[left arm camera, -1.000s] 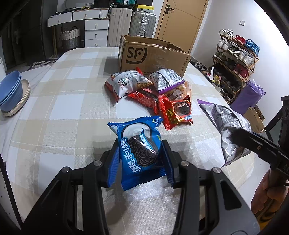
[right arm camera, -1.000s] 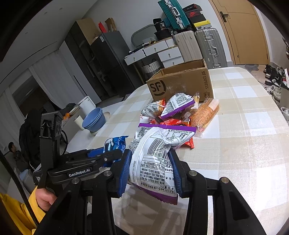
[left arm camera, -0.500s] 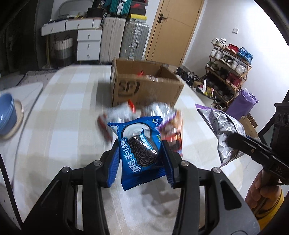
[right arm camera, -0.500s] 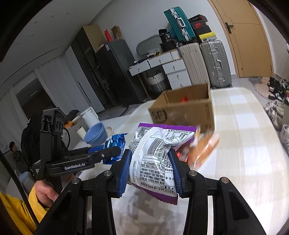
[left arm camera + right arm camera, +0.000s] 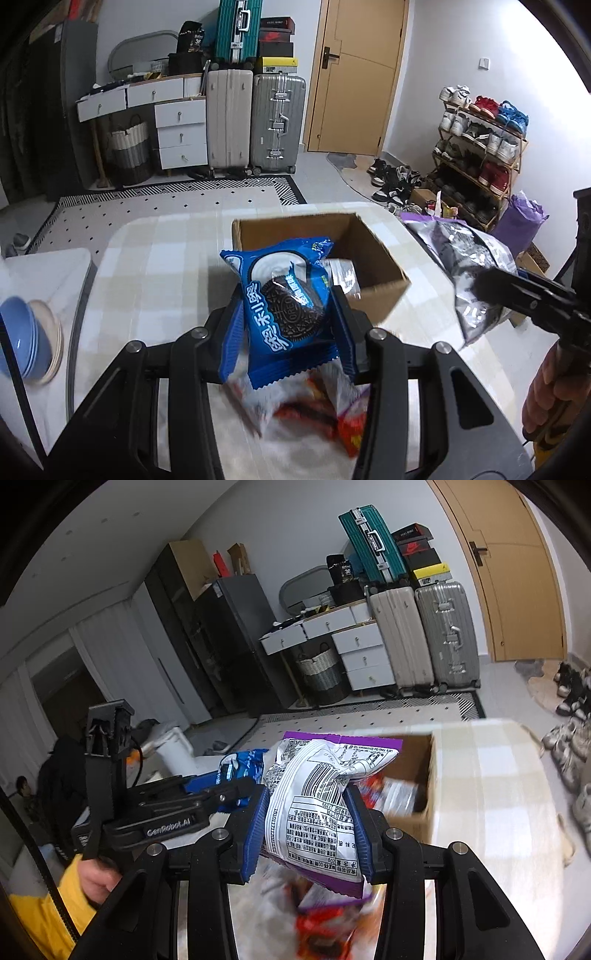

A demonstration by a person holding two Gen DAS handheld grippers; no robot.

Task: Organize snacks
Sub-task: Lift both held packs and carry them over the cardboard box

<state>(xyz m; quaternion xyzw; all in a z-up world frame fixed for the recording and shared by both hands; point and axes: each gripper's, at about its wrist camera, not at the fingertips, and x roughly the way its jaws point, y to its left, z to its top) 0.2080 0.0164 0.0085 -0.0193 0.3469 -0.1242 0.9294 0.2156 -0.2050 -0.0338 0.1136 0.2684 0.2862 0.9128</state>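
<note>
Checked tablecloth (image 5: 155, 266) under open cardboard box (image 5: 373, 258), suitcases (image 5: 255, 122) behind; left tool (image 5: 286, 314) clenching blue cookie pack (image 5: 284, 310), right tool (image 5: 308, 827) clenching purple-edged bag (image 5: 314, 805).

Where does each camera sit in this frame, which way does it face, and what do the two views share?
Left wrist: on the left gripper, looking along its fingers over the blue Oreo packet toward the cardboard box; right hand at the edge.
Right wrist: on the right gripper, facing the same box past the purple-and-white snack bag; left hand, yellow sleeve.
Shared: box, both snacks, each other's gripper, suitcases.
</note>
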